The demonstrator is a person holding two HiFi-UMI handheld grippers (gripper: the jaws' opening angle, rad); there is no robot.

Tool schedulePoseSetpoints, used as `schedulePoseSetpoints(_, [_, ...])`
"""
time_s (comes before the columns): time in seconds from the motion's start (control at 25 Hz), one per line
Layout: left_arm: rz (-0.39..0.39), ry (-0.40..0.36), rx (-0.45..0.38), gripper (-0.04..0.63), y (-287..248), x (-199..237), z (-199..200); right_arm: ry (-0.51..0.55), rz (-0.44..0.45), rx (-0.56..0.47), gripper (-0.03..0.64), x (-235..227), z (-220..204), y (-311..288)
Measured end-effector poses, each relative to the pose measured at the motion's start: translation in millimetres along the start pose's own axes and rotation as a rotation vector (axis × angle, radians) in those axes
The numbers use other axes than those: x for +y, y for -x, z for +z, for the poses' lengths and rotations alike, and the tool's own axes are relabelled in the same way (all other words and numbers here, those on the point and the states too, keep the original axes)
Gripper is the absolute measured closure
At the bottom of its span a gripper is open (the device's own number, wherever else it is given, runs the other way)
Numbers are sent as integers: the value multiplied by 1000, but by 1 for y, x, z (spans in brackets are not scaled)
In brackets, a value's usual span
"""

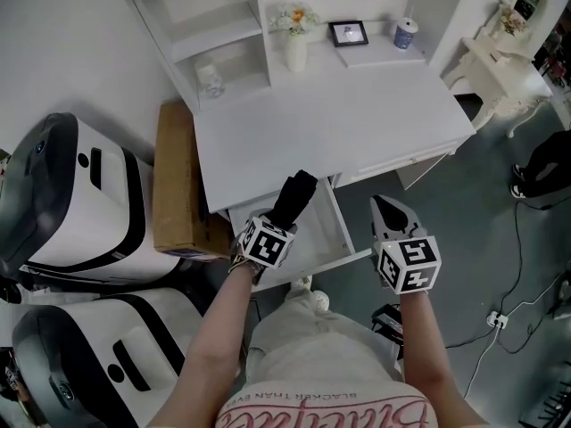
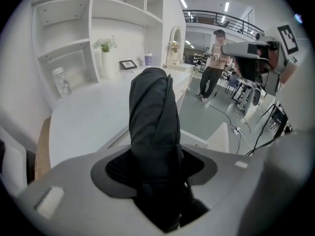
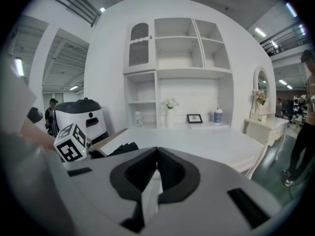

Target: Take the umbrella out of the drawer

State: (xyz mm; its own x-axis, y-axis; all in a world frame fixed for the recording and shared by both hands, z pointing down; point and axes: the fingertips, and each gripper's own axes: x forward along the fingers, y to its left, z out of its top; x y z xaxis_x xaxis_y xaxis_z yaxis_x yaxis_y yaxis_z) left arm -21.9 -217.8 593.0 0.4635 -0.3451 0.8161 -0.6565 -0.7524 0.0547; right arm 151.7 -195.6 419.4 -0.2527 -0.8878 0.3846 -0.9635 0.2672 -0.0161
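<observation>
Left gripper [image 1: 284, 219] first: its jaws stand fairly wide and both pads are pressed on the near end of the folded black umbrella [image 1: 297, 193], so it has a proper hold. In the left gripper view the dark bundle fills the gap between the jaws and pokes up and away, its far end showing against the white desk [image 1: 339, 123] top. From the head view the umbrella hangs over the back part of the open drawer [image 1: 332, 232], just under the desk's front edge, and by my reading it's clear of the drawer floor, so the job looks nearly done

Right gripper [image 1: 385, 207] now: jaws closed together, nothing between them, hovering just beside the drawer's right front corner, not touching it as far as I can tell

Here's where it could go sour. The grip is on one end only, on soft, slick cloth, so the bundle could slide through the pads or droop. That free end sits close to the desk's edge; bring it up carelessly and it may catch there and twist out of the hold. Further out, a vase [image 1: 295, 52] and a picture frame [image 1: 348, 32] stand at the back of the desk, so a wide swing could topple them
</observation>
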Motion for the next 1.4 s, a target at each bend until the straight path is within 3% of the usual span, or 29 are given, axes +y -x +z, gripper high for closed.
schedulePoseSetpoints(0.48, [25,12,-163,333,47,19,51,138,22,-67,608,8,46,0])
schedulePoseSetpoints(0.96, [105,74,-323,333,102,44,97,147,52,-175,607,15,91,0])
schedulePoseSetpoints(1.4, [182,78,-536,333,158,63,138,179,77,-261,608,26,129,2])
